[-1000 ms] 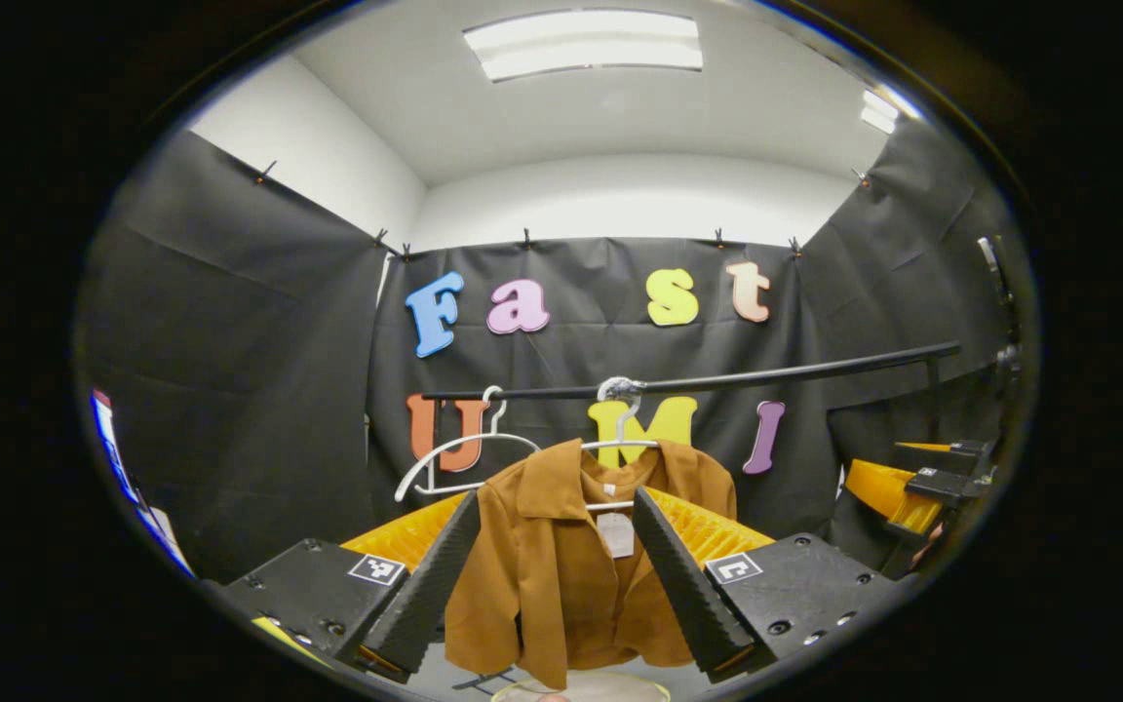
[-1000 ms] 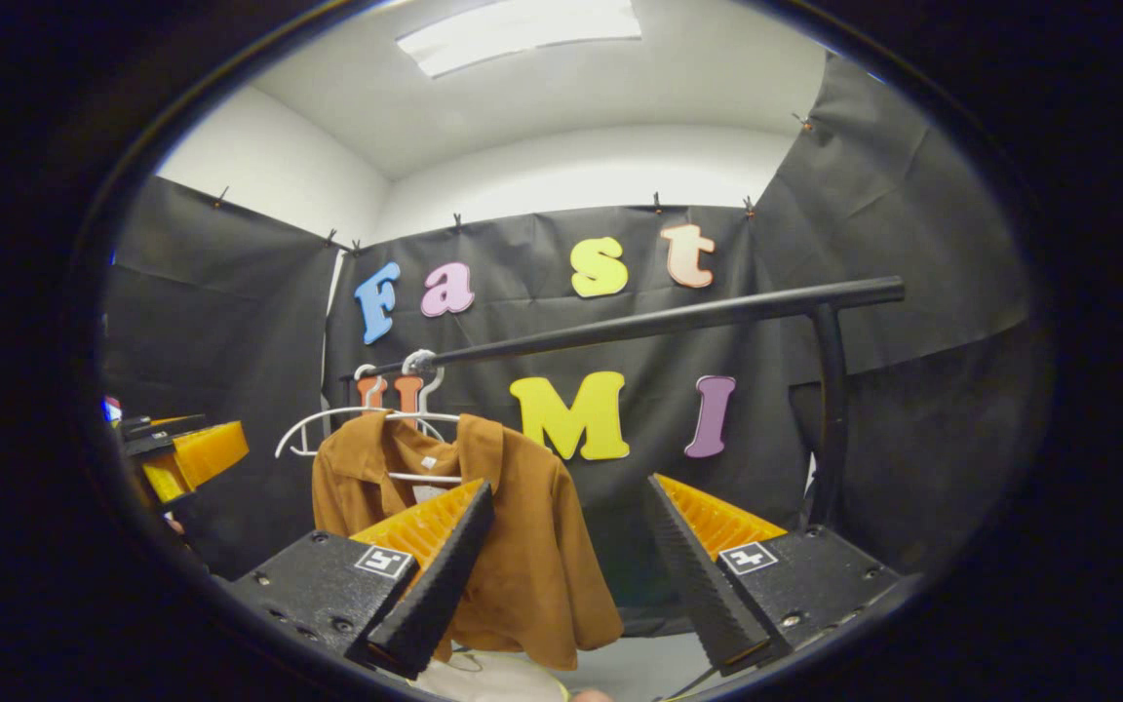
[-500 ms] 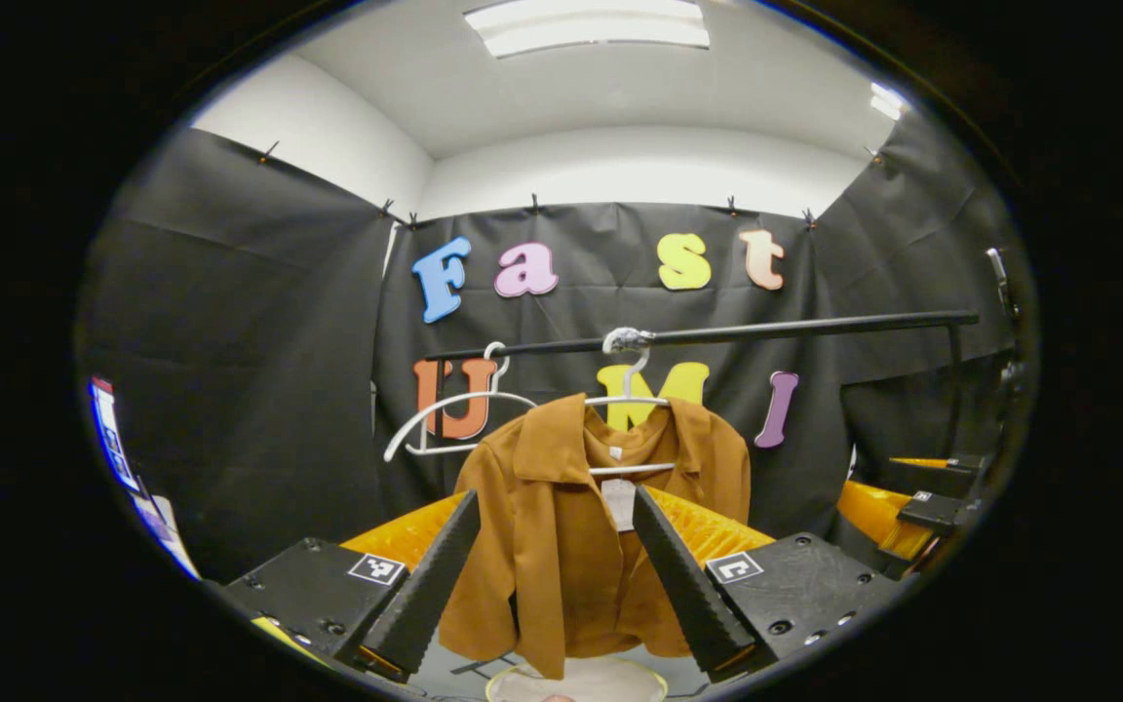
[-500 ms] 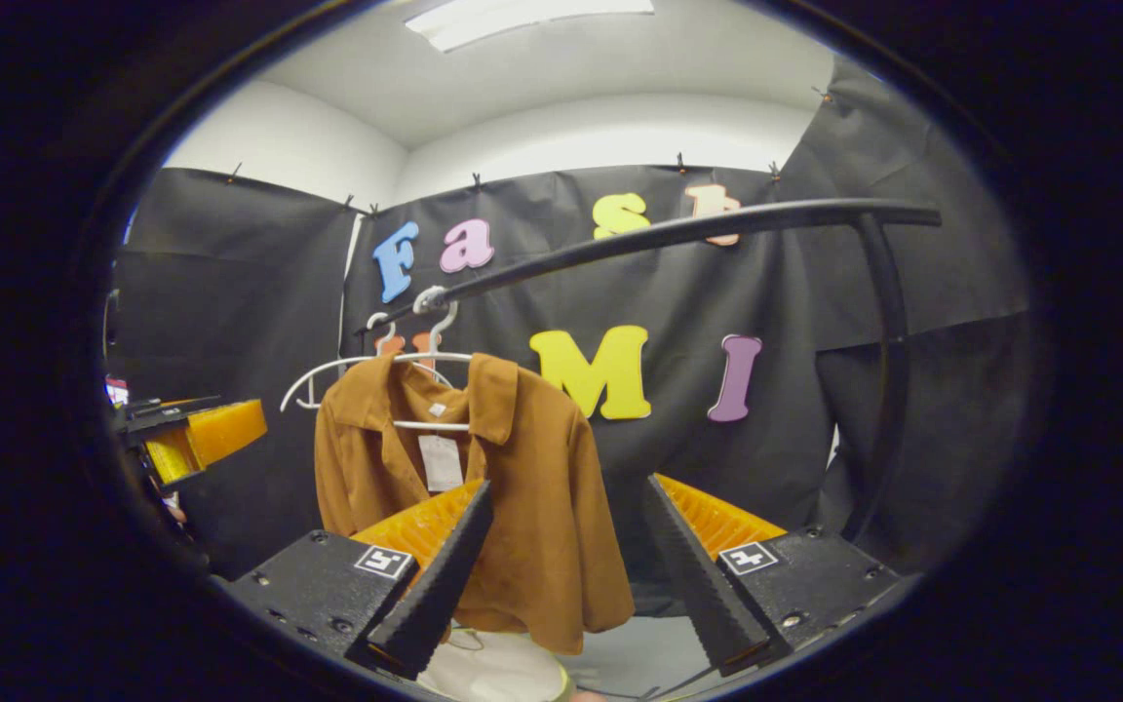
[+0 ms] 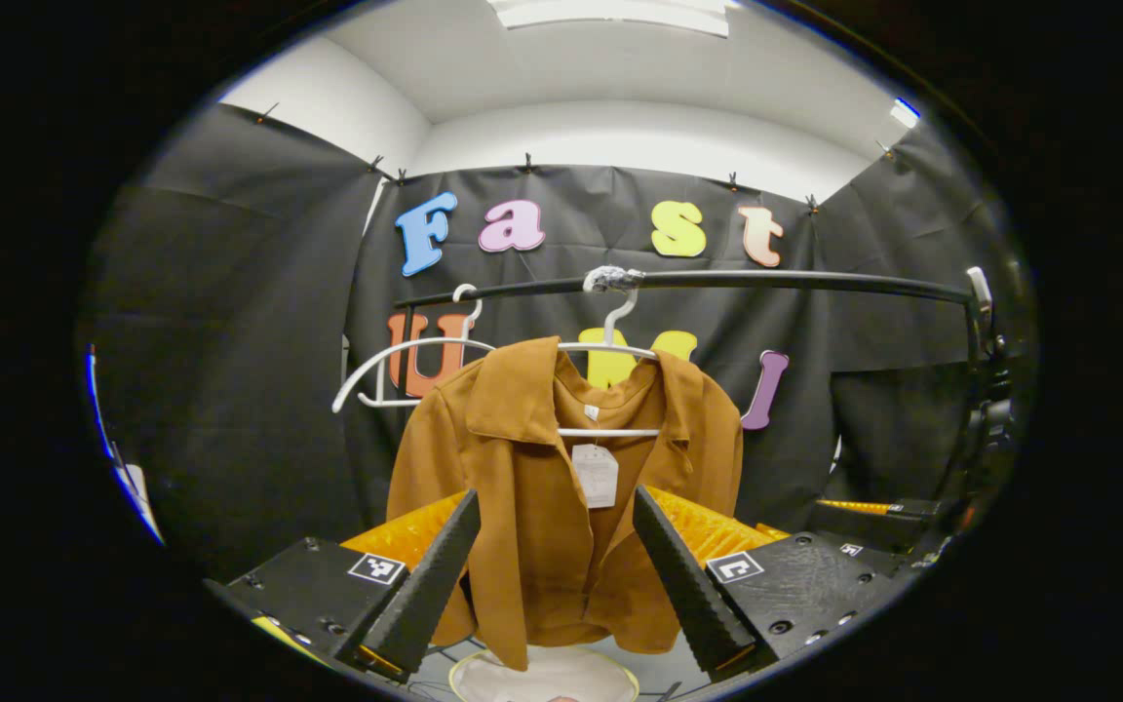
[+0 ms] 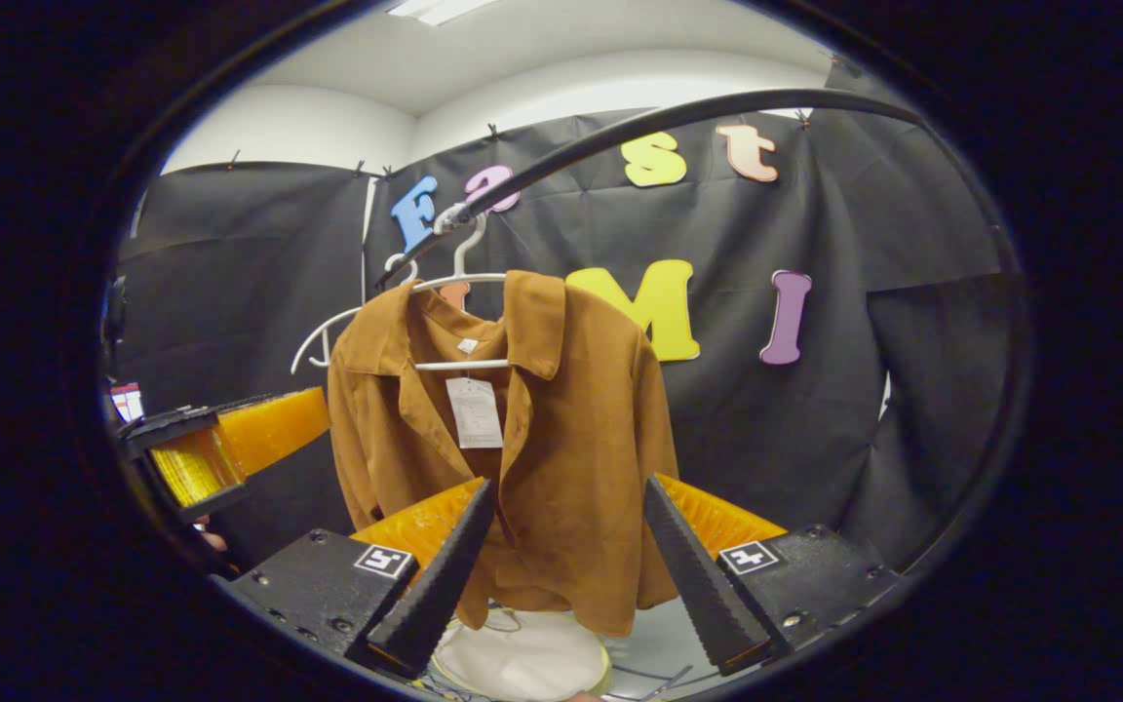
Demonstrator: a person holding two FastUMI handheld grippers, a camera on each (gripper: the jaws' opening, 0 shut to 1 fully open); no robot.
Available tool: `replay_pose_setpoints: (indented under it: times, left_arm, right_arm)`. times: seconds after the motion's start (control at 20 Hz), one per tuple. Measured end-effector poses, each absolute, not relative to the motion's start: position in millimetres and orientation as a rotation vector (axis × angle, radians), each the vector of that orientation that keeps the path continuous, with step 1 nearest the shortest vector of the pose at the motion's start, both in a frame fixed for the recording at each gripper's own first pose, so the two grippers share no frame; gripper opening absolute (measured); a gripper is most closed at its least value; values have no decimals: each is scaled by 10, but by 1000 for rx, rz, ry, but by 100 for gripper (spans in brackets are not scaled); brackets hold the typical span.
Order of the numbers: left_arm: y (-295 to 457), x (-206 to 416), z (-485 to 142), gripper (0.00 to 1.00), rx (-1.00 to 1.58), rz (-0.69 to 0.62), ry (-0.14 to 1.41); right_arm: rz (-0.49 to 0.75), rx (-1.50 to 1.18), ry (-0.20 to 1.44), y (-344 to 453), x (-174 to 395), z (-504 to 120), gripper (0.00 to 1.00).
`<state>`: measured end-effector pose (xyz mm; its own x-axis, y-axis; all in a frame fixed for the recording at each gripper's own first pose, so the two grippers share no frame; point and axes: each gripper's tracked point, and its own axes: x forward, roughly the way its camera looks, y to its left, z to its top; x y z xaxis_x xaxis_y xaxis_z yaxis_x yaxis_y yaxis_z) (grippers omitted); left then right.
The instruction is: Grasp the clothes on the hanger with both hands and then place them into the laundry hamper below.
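Note:
A brown collared shirt [image 5: 532, 487] [image 6: 561, 429] with a white tag hangs on a white hanger [image 5: 610, 331] [image 6: 464, 283] from a black rail [image 5: 766, 281] [image 6: 678, 117]. Under it sits a pale round laundry hamper [image 5: 547, 678] [image 6: 522, 658]. My left gripper [image 5: 554, 561] is open, short of the shirt's front, with the cloth showing between its fingers. My right gripper [image 6: 566, 565] is open too, facing the shirt's right side without touching it. The left gripper [image 6: 220, 448] also appears at the left edge of the right gripper view.
A second, bare white hanger [image 5: 396, 356] [image 6: 328, 331] hangs on the rail to the left of the shirt. The rail's upright post [image 5: 976, 390] stands at the right. Black cloth walls close in the booth behind and at both sides.
Both grippers have moved closer to the shirt, which looks larger and higher in both views. The rail has risen in both views. Both grippers stay open.

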<state>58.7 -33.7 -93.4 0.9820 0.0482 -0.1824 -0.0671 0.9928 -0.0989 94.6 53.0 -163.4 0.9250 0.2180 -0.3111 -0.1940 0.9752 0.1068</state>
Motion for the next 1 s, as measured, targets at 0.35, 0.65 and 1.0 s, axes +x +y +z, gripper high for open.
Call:
replay_pose_setpoints:
  times: [0.35, 0.65, 1.0]
  left_arm:
    - [-243, 1171, -1195, 100, -228, -5, 247]
    - [-289, 1497, -1433, 100, -319, -28, 316]
    - [-114, 1819, -1673, 100, -335, 50, 355]
  right_arm:
    - [239, 196, 382, 931, 1579, -1767, 98]
    - [273, 349, 421, 1123, 2026, -1846, 93]
    - [248, 411, 425, 1181, 2440, -1925, 90]
